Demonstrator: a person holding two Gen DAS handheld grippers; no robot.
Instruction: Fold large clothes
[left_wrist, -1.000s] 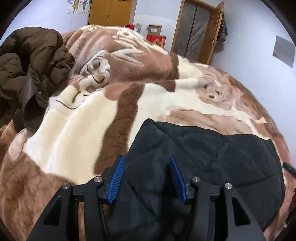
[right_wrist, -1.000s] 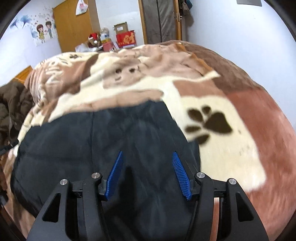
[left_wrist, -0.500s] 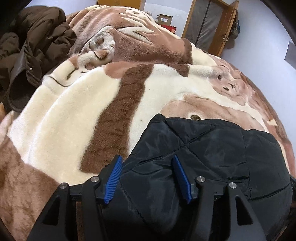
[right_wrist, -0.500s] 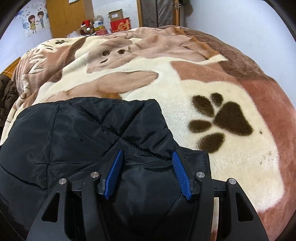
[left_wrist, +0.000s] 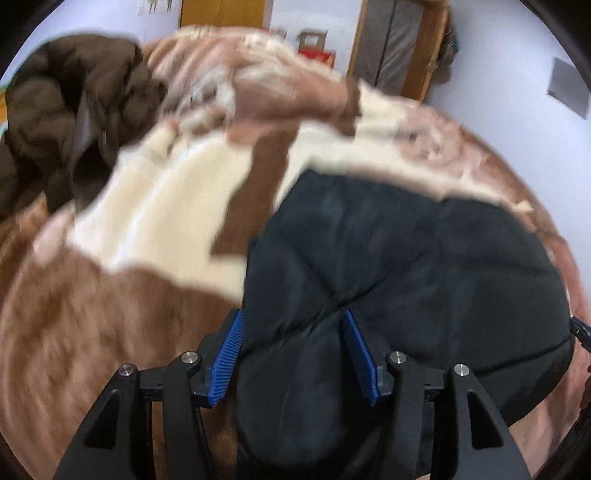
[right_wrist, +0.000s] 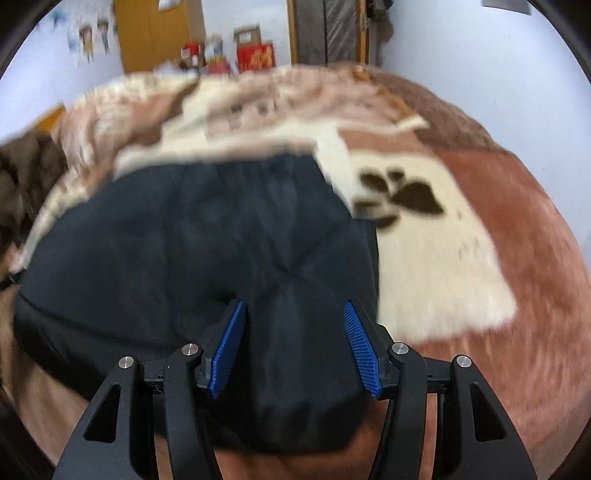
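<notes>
A bed covered by a plush brown, cream and pink blanket (left_wrist: 155, 206) with dark paw prints fills both views; much of it is smeared by motion blur. On it, near the front edge, lies the black quilted padded jacket (left_wrist: 406, 258), bunched into a rounded, puffy mass with stitched seams crossing its top. In the right wrist view the same jacket (right_wrist: 192, 240) spreads leftward from the claw, with a paw print on a cream patch just beside its right edge. A crumpled dark brown coat (left_wrist: 70, 110) sits at the far left of the bed, well apart from the black jacket.

The left claw (left_wrist: 293, 354) points down at the jacket's left end. Its blue ribbed pads (left_wrist: 227, 358) stand about half apart with a fold of black fabric bulging up between them, touching both; the jaws are closing a little on it. The right claw (right_wrist: 295, 349) is at the jacket's right end, its blue pads (right_wrist: 360, 350) fairly wide apart, with black fabric filling the gap and pressed against both pads.

Behind the bed are pale walls, wooden doors and a red box (right_wrist: 255, 55).
</notes>
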